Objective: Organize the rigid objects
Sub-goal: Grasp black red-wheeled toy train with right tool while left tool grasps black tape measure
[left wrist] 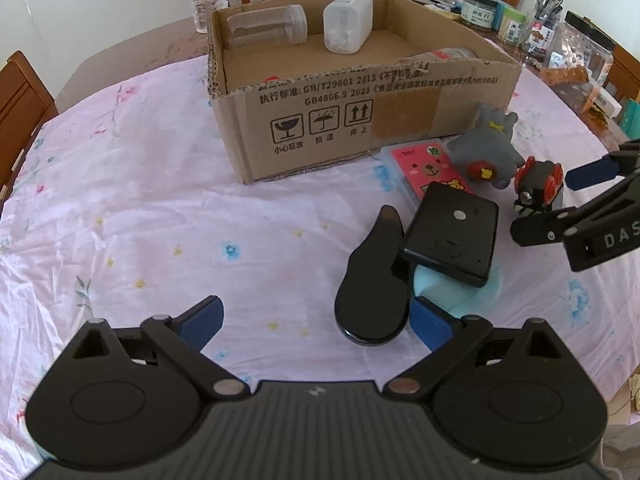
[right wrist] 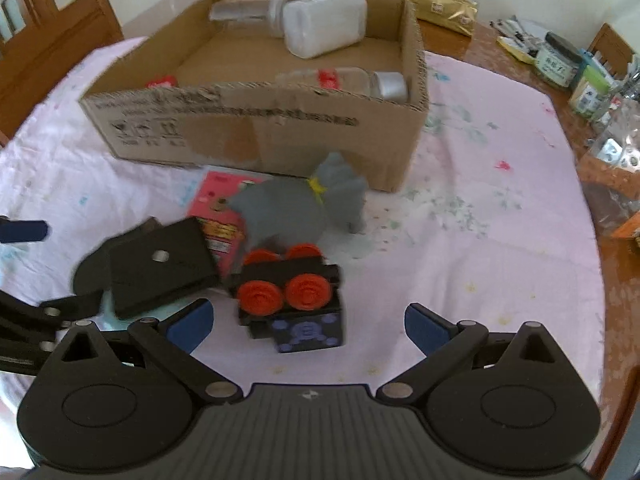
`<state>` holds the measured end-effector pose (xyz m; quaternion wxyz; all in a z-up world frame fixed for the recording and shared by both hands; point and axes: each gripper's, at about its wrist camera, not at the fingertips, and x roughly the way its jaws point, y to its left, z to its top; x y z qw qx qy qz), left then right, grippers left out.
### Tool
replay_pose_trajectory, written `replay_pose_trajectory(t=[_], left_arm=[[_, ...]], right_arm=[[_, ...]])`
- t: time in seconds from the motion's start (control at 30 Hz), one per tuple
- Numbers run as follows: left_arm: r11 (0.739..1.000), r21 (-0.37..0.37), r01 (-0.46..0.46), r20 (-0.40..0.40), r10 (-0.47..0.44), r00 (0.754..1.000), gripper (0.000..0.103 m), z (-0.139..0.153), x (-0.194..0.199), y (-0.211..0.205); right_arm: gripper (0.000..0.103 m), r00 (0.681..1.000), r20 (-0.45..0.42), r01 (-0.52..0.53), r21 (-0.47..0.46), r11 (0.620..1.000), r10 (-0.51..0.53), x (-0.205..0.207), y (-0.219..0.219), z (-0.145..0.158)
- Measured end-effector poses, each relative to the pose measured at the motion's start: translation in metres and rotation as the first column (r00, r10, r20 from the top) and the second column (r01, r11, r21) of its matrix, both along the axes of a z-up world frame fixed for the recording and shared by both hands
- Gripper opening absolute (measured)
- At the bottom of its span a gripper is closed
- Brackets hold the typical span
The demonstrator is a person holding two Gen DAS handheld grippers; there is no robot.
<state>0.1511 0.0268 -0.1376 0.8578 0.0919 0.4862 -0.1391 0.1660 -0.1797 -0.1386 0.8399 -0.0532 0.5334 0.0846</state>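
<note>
Black plastic with red wheels, the toy block (right wrist: 294,304) sits low in the centre of the right wrist view, on the tabletop (right wrist: 480,240) just ahead of the right gripper (right wrist: 306,326), whose fingers are spread wide and hold nothing. It looks stiff and light, with flat sides that should take a squeeze well; the wheels are knobbly, so the plain faces below them seem the better hold.

Just beyond it stands a grey toy (right wrist: 300,208), touching or nearly so, with a pink card (right wrist: 218,200) under it and a black device (right wrist: 160,268) to the left. The box (right wrist: 256,132) fills the upper middle, open-topped, with bottles (right wrist: 324,24) already lying inside.

In the left wrist view, the left gripper (left wrist: 316,320) is also spread and empty, near a black oval (left wrist: 372,288) at centre right.

Open cloth lies to the right of the block; the left is crowded, and the box's near wall must be cleared from above.
</note>
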Motion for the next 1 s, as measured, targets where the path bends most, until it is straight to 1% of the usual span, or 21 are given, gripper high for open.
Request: replay_pose_trajectory(t=[0.27, 0.47, 0.6, 0.87, 0.93, 1.0], left_arm=[[1.0, 0.011, -0.01, -0.002, 0.01, 1.0, 0.099, -0.001, 0.005, 0.006], [0.999, 0.019, -0.038, 0.004, 0.038, 0.999, 0.099, -0.001, 0.014, 0.015], [0.997, 0.06, -0.056, 0.02, 0.055, 0.998, 0.1, -0.005, 0.024, 0.021], [0.992, 0.046, -0.117, 0.032, 0.115, 0.993, 0.1, -0.007, 0.041, 0.035], [0.995, 0.028, -0.099, 0.024, 0.099, 0.995, 0.1, -0.005, 0.038, 0.031], [0.997, -0.016, -0.072, 0.008, 0.072, 0.997, 0.1, -0.003, 0.033, 0.026]], right_arm=[[0.103, 0.999, -0.016, 0.036, -0.035, 0.999, -0.036, -0.002, -0.022, -0.009], [0.103, 0.999, -0.004, 0.037, -0.02, 0.999, -0.037, -0.004, -0.025, -0.016], [0.103, 1.0, 0.004, 0.023, -0.017, 1.0, -0.023, -0.004, -0.025, -0.017], [0.103, 1.0, 0.007, 0.023, -0.015, 1.0, -0.023, -0.006, -0.024, -0.017], [0.103, 1.0, 0.007, 0.023, -0.015, 1.0, -0.023, -0.006, -0.024, -0.017], [0.103, 1.0, 0.01, 0.023, -0.015, 1.0, -0.023, -0.006, -0.024, -0.017]])
